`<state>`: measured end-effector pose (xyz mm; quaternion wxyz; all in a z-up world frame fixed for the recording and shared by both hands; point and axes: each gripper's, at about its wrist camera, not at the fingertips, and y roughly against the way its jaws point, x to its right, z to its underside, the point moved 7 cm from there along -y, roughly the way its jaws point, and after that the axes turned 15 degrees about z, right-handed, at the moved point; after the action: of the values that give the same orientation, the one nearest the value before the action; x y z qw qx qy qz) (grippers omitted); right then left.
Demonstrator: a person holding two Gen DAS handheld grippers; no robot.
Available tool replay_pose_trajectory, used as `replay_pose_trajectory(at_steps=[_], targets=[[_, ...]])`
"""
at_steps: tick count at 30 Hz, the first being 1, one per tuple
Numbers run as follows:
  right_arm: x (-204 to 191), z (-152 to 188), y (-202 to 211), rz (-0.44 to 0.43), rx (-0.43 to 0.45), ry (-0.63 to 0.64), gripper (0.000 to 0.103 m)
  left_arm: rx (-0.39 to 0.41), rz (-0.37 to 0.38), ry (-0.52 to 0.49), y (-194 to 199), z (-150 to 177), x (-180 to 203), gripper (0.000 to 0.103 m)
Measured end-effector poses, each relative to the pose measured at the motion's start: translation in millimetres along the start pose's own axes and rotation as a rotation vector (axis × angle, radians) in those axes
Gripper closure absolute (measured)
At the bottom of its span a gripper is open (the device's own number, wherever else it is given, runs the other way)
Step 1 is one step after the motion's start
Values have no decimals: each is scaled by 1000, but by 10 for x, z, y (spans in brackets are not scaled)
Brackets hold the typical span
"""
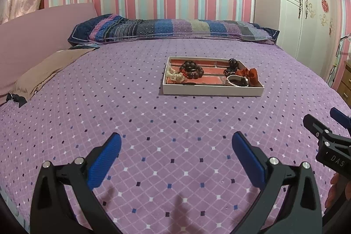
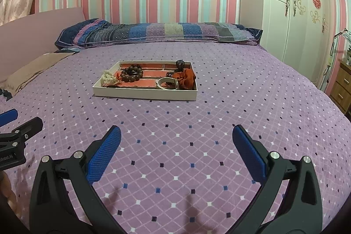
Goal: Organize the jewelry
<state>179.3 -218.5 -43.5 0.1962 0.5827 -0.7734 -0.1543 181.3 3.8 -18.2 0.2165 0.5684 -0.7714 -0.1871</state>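
Observation:
A shallow white tray (image 1: 210,91) with a red brick-pattern floor lies on the purple bed; it also shows in the right wrist view (image 2: 144,94). In it lie a dark wooden bead bracelet (image 1: 191,70) (image 2: 131,74), a cream scrunchie (image 1: 173,76) (image 2: 108,78), an orange scrunchie (image 1: 250,74) (image 2: 185,78), a white bangle (image 1: 232,81) (image 2: 166,83) and a black hair tie (image 1: 233,63) (image 2: 180,63). My left gripper (image 1: 175,139) is open and empty, well short of the tray. My right gripper (image 2: 175,132) is open and empty, also short of the tray.
A purple diamond-pattern bedspread (image 1: 153,124) covers the bed. A striped long pillow (image 1: 175,30) lies along the far wall. A tan cloth (image 1: 43,74) lies at the left. A white wardrobe (image 2: 296,3) and a wooden drawer unit (image 2: 342,89) stand at the right.

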Motion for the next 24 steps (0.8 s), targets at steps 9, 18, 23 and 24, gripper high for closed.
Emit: replay_pose_trajectory(at_steps=[9,18,23,24], targets=[[11,-13,14,-2,4,-2,4,4,2,1,15,-14,27,4],[28,-51,36,1,9,-3,4,7,0,-4,20,-33,50,4],[17,-64,43,3,11,1,4,9,-3,-6,29,-35,54,4],[17,-65,46,2,12,2,4,8,-3,-6,26,-36,58,4]])
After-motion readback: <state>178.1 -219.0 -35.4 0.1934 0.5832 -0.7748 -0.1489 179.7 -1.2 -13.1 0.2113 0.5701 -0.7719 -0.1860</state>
